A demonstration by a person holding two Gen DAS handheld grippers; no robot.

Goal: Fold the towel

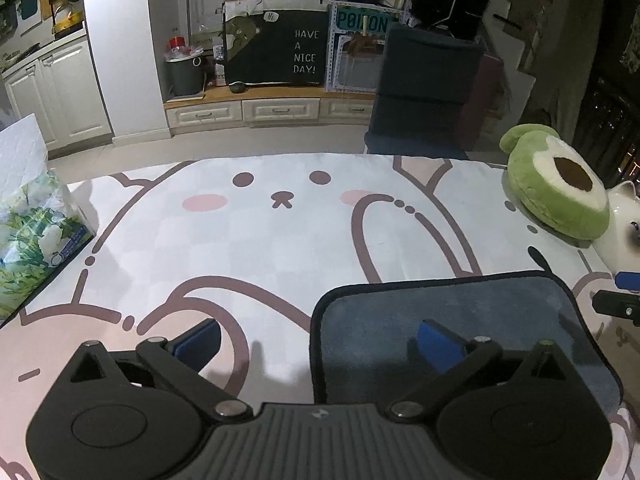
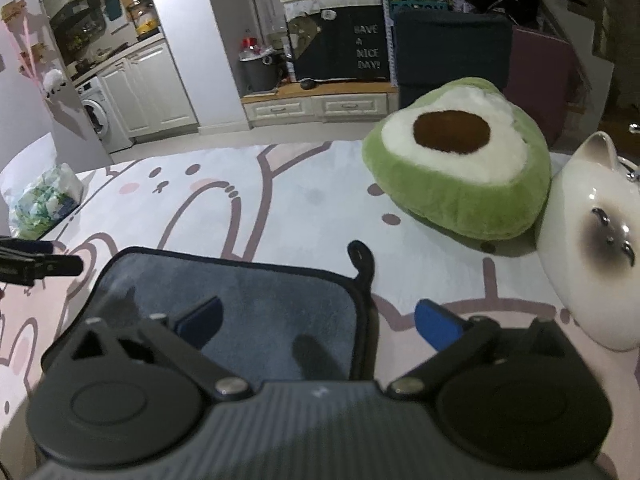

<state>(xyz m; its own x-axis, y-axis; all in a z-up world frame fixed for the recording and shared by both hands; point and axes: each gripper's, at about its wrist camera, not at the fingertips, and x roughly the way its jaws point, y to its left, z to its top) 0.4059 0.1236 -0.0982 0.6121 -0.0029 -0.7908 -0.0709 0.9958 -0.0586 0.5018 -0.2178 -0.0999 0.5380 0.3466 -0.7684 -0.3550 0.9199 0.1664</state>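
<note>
Both spread and holding nothing, the left tool (image 1: 316,340) straddles the towel's (image 1: 480,312) left edge; the right tool (image 2: 318,322) straddles its right edge on the surface (image 1: 280,240).

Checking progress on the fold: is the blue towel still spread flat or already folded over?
Cannot tell for sure. The towel lies flat on the cartoon cloth, its rounded far corners visible, but its near part is hidden behind both tools.

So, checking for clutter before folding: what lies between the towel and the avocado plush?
Only bare cartoon-print cloth between towel and avocado plush, in the right wrist view.
</note>
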